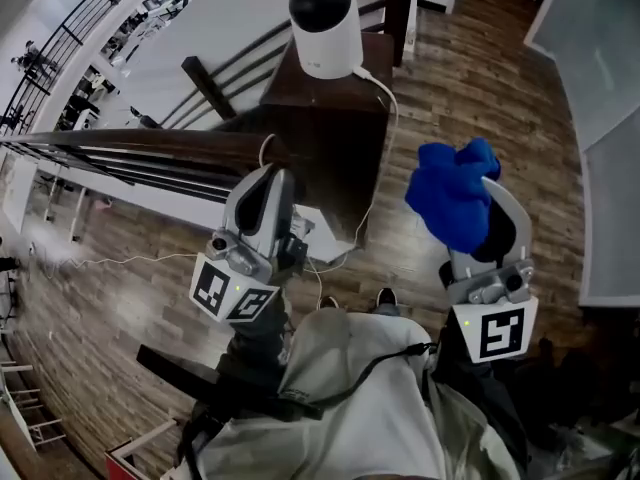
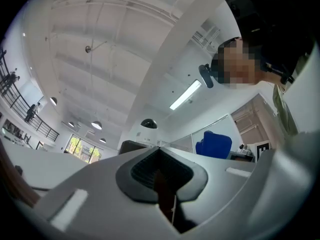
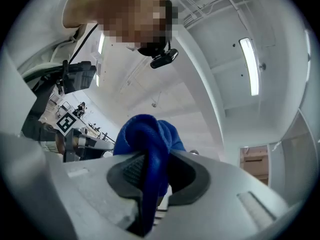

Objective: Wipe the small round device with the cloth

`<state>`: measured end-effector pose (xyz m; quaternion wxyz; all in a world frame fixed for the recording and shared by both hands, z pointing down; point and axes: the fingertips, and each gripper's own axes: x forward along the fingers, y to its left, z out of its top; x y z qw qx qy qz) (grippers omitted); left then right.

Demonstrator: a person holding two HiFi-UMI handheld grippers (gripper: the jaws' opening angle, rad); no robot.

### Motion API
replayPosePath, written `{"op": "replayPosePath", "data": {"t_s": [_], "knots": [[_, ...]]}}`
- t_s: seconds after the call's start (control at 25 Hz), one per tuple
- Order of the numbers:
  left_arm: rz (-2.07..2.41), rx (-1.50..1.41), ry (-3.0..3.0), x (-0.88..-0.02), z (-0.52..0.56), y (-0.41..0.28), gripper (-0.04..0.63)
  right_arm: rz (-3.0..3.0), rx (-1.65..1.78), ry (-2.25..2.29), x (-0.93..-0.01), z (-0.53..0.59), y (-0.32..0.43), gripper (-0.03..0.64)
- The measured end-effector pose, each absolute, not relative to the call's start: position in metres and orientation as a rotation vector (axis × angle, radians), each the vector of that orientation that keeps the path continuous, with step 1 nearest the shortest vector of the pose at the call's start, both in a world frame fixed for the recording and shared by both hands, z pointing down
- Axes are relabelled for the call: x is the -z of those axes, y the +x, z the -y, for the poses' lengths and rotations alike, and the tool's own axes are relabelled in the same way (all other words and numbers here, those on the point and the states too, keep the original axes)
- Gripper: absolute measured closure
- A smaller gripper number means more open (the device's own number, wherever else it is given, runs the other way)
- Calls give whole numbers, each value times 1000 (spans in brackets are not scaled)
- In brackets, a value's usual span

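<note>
The small round device (image 1: 325, 23), white with a black dome top, stands on a dark wooden stand (image 1: 320, 108) at the top of the head view. It shows tiny and far off in the left gripper view (image 2: 148, 126). My right gripper (image 1: 487, 206) is shut on a bunched blue cloth (image 1: 452, 193), held to the right of the stand and well short of the device. The cloth (image 3: 147, 139) bulges out from between the jaws of the right gripper (image 3: 150, 166). My left gripper (image 1: 266, 186) is shut with nothing in it (image 2: 160, 159), below the stand's left side.
A white cable (image 1: 387, 118) runs from the device down the stand's right side. A dark handrail (image 1: 130, 148) crosses at the left, with a drop to a lower floor beyond it. Wooden flooring (image 1: 460, 78) lies right of the stand. The person's lap (image 1: 350, 408) fills the bottom.
</note>
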<state>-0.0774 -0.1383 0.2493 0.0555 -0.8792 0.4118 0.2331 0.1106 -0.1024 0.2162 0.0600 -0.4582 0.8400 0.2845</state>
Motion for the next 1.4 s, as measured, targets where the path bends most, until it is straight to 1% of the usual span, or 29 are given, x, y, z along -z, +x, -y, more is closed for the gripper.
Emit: {"op": "replayPosePath", "data": {"t_s": [0.44, 0.68, 0.76, 0.96, 1.12, 1.24, 1.4], "knots": [[-1270, -666, -2610, -226, 132, -82, 611, -2584, -871, -1234, -209, 109, 92, 535], [-1217, -613, -2606, -211, 137, -81, 611, -2589, -1001, -1255, -202, 121, 76, 535], [-1208, -600, -2597, -201, 143, -86, 611, -2551, -1131, -1319, -185, 130, 75, 535], [-1223, -579, -2559, -177, 170, -108, 611, -2307, -1584, -1518, -120, 160, 63, 535], [-1222, -584, -2595, -162, 194, -116, 611, -2198, -1897, -1737, -89, 205, 46, 535], [-1219, -594, -2609, -154, 208, -118, 611, -2132, -2207, -1782, -83, 223, 22, 535], [-1196, -593, -2629, -154, 213, -117, 611, -2063, -2440, -1754, -112, 227, -1, 535]]}}
